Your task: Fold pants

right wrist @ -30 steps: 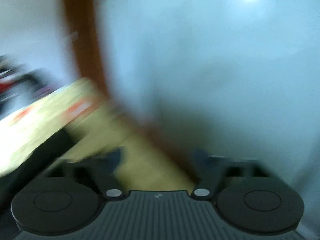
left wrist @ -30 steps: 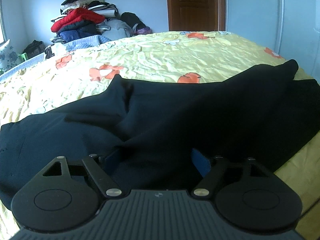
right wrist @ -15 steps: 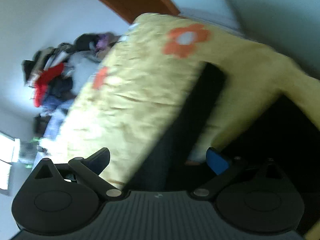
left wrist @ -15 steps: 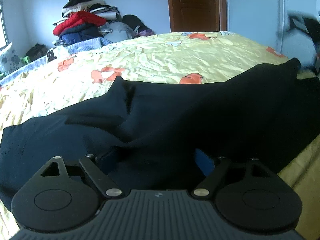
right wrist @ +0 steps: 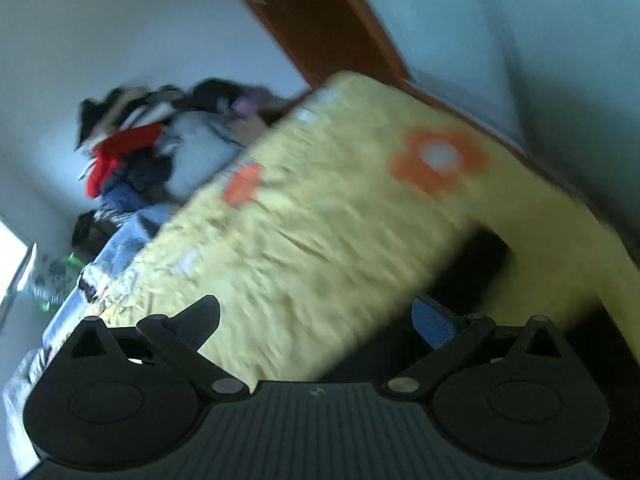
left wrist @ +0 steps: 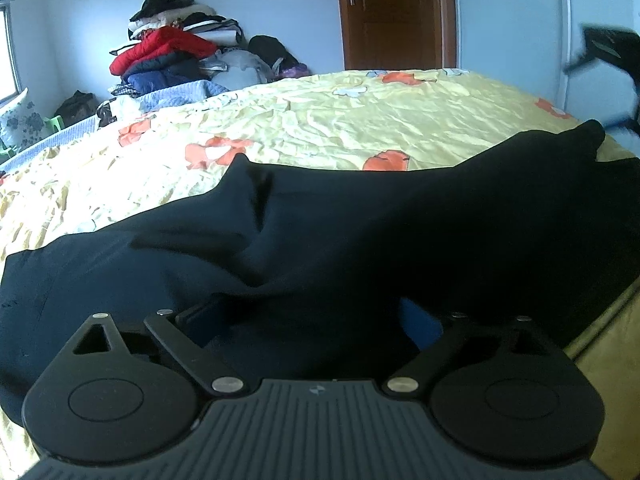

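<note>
One pair of black pants, spread rumpled across the near part of one bed's yellow flowered sheet, reaching from the left edge of the left wrist view to the right corner of the bed. Left gripper low over the near edge of the cloth, two fingers set wide, a fold of black fabric bulging up between them and hiding most of both pads (gripped or merely lying there: cannot tell). Beyond the bed, one heap of clothes with a red jacket in it, against the far wall, and one brown door to its right.

Right wrist view tilted and blurred. Right gripper with two fingers spread apart, nothing held between them, above the sheet; a dark strip of the pants just beyond the right finger, not touching it. Same heap and door seen further off.
</note>
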A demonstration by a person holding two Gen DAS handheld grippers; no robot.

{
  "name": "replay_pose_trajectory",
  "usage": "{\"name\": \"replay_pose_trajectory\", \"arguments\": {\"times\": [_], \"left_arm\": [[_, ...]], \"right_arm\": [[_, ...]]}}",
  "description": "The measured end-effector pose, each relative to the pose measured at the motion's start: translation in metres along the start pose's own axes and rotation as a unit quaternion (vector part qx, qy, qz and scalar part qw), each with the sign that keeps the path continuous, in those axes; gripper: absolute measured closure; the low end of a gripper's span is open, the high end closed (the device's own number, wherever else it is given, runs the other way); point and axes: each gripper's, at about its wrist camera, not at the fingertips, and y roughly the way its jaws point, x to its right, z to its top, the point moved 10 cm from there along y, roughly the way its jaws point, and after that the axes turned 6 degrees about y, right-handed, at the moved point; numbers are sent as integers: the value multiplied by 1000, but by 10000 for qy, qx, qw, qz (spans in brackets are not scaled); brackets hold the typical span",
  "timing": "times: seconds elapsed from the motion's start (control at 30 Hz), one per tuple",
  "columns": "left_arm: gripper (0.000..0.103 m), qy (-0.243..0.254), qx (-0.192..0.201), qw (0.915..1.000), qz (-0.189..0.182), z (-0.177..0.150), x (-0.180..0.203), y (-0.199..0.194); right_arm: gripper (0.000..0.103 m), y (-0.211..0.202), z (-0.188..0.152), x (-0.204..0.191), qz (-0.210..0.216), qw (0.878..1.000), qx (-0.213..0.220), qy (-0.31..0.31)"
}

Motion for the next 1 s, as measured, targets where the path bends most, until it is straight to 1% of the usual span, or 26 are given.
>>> {"name": "replay_pose_trajectory", "arguments": {"times": [0.07, 0.1, 0.13, 0.17, 0.2, 0.23, 0.27, 0.33, 0.37, 0.4, 0.43, 0.47, 0.5, 0.53, 0.57, 0.6, 0.63, 0.67, 0.7, 0.73, 0.77, 0.8, 0.87, 1.0], "left_arm": [[6, -13, 12, 10000, -4, 0, -1, 0], [6, -20, 21, 10000, 5, 0, -1, 1], [5, -29, 23, 10000, 18, -1, -1, 1], [5, -38, 26, 10000, 32, -1, -1, 1], [4, -46, 32, 10000, 46, -1, -2, 1], [3, -53, 30, 10000, 61, -1, -2, 1], [3, -66, 23, 10000, 65, -1, -2, 1], [1, -81, -3, 9999, 65, -1, -3, 1], [0, -94, -14, 9999, 65, -2, -3, 2], [0, -119, -25, 9999, 63, -2, -4, 2], [0, -136, -25, 9999, 52, -2, -5, 3], [0, -155, -15, 9999, 43, -2, -5, 3], [1, -164, 4, 9999, 39, -3, -6, 3], [1, -174, 27, 9998, 41, -3, -6, 3], [1, -178, 35, 9998, 41, -3, -5, 3], [1, -178, 37, 9998, 39, -2, -5, 3], [1, -179, 40, 9998, 35, -2, -5, 4], [1, -182, 41, 9998, 30, -2, -5, 4], [1, -188, 44, 9998, 24, -2, -5, 4], [1, -194, 47, 9998, 22, -2, -5, 4], [1, -200, 49, 9998, 19, -2, -6, 4], [1, -202, 52, 9998, 18, -3, -6, 3], [1, -201, 53, 9998, 27, -3, -5, 4], [1, -198, 59, 9998, 36, -3, -5, 4]], "right_arm": [[0, -2, -8, 24, -146, 9992, -144, 332], [0, 0, -14, 33, -224, 9981, -330, 468], [0, 7, -21, 38, -204, 9963, -592, 592], [0, 15, -25, 36, -37, 9942, -804, 716], [0, 28, -25, 29, 310, 9918, -913, 844], [0, 37, -21, 12, 783, 9882, -965, 894], [0, 39, -14, -3, 1204, 9844, -909, 907], [0, 38, 12, -36, 2066, 9720, -501, 998], [0, 37, 23, -49, 2349, 9670, -258, 947], [0, 37, 33, -59, 2366, 9694, 48, 647], [0, 40, 37, -61, 1961, 9799, 244, 287], [0, 44, 36, -58, 1290, 9910, 358, 18], [0, 44, 33, -54, 852, 9953, 420, -201], [0, 41, 29, -53, 785, 9950, 480, -398], [0, 34, 24, -51, 899, 9928, 588, -527], [0, 26, 22, -44, 1024, 9905, 752, -531], [0, 19, 21, -34, 1082, 9890, 919, -410], [0, 14, 22, -23, 1079, 9890, 990, -221], [0, 13, 22, -14, 1075, 9897, 941, 22], [0, 19, 19, -1, 1161, 9903, 691, 311], [0, 32, 20, 3, 1293, 9895, 417, 500], [0, 36, 15, 10, 1416, 9872, 191, 707], [0, 44, 11, 19, 1500, 9837, 30, 993], [0, 68, 4, 15, 1700, 9795, -161, 1070]]}}
